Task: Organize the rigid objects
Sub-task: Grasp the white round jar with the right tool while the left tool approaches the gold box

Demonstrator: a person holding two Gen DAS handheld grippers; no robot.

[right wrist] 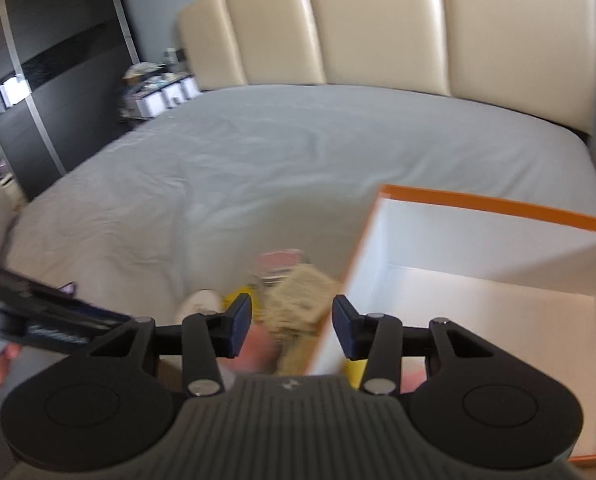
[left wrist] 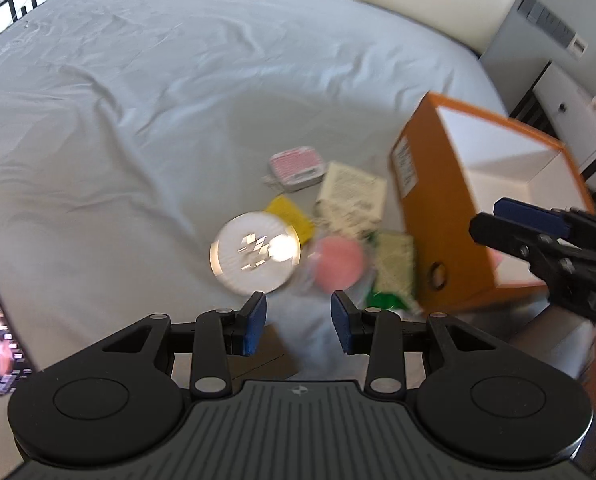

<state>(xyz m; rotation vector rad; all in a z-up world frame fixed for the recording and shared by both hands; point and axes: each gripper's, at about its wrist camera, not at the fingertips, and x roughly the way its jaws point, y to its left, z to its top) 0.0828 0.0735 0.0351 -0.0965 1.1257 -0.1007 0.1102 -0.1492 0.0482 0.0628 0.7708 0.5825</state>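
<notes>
Left wrist view: round tin [left wrist: 254, 257] lies just above the left gripper [left wrist: 298, 322] (fingers half-open, empty), orange box [left wrist: 437, 216] at right.

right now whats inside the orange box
Mostly bare white walls and floor show inside the orange box. Its near end is hidden behind the right gripper; blurred yellow and pink patches show there, unidentifiable.

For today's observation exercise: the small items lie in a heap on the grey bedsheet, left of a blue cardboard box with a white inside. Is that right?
One detail is wrong: the cardboard box is orange, not blue, as the left wrist view shows. The rest holds: white inside, and the small items heaped to its left on the grey bedsheet.
</notes>
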